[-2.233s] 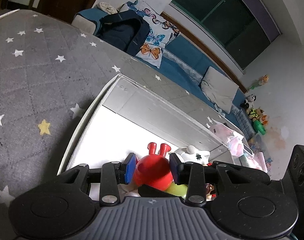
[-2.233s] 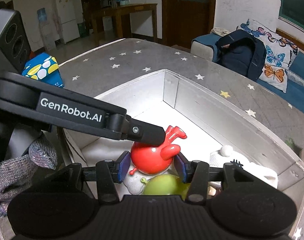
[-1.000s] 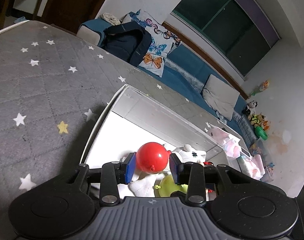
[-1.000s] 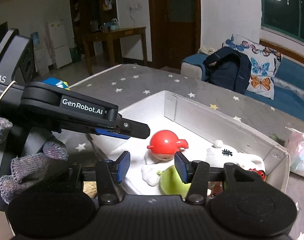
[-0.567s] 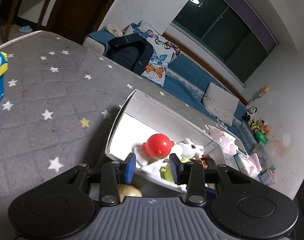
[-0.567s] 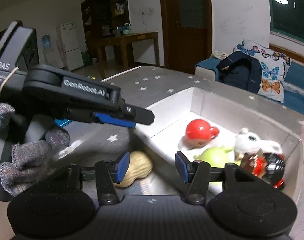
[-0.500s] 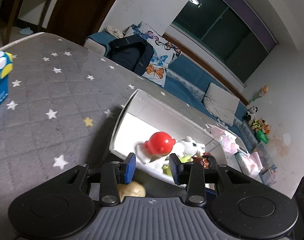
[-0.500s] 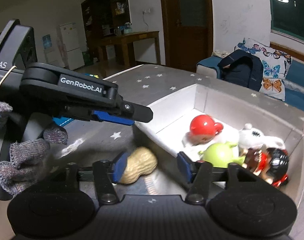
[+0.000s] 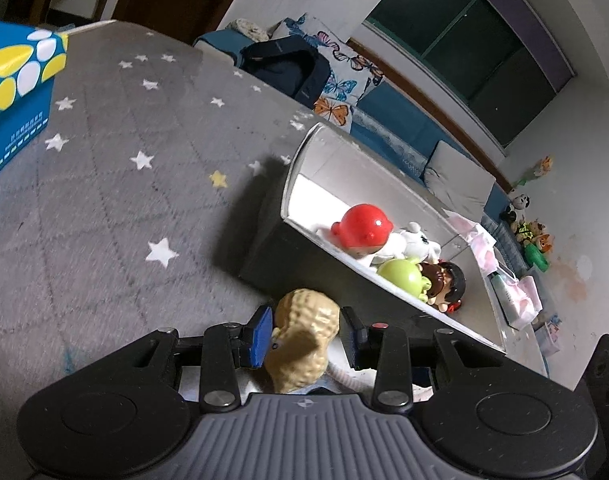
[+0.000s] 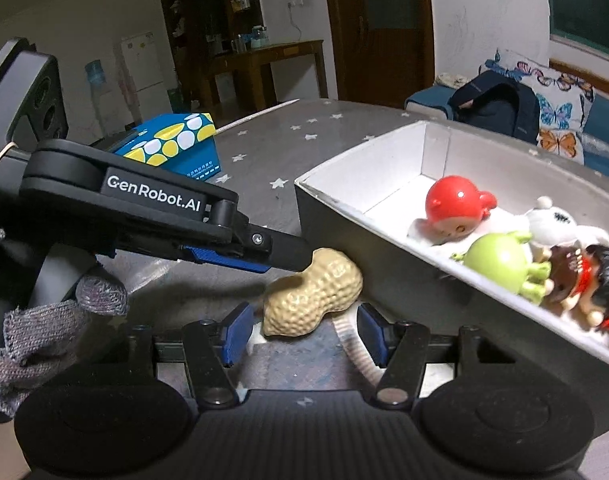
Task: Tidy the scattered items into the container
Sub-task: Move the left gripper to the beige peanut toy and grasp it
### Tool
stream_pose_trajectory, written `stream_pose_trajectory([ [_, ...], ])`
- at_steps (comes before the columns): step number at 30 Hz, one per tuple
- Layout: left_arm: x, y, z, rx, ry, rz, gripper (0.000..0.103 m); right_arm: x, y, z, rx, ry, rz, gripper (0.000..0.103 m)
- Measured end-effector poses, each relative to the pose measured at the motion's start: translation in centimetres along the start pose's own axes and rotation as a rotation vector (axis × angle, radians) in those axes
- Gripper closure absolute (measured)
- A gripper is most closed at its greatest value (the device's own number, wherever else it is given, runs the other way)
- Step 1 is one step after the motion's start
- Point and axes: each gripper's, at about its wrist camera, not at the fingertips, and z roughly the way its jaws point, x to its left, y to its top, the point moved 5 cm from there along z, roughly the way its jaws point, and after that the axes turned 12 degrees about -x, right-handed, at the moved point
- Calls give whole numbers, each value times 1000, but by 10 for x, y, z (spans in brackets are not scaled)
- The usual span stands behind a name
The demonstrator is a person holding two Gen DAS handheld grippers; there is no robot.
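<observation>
A tan peanut toy (image 9: 304,338) (image 10: 314,296) lies on the grey star cloth just in front of the white box (image 9: 304,164) (image 10: 344,184). My left gripper (image 9: 306,334) is open with the peanut between its blue pads, which stand apart from it. In the right wrist view the left gripper's finger (image 10: 280,252) reaches the peanut's top. My right gripper (image 10: 304,330) is open and empty, just behind the peanut. The box holds a red round toy (image 9: 364,226) (image 10: 456,202), a green toy (image 10: 498,258), a white plush (image 10: 556,220) and a dark-haired doll (image 10: 588,276).
A blue and yellow carton (image 9: 12,92) (image 10: 176,144) stands on the cloth to the left. A white ring-shaped thing (image 10: 352,348) lies under the peanut. A sofa with a dark backpack (image 10: 492,104) is behind the table.
The red toy has been let go into the box. Both grippers have drawn back out of the box and lowered to the peanut in front of it, which now lies between the left pads.
</observation>
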Motion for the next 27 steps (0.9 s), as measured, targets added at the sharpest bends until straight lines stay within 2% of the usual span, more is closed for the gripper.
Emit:
stream_pose_trajectory([
  [19,14,-4,18,65,-28,-65,64,-10,-6,24,21,10,119,48],
  [27,12,-5,14,64,-30,-37,68,-8,-6,20,19,16,129,53],
])
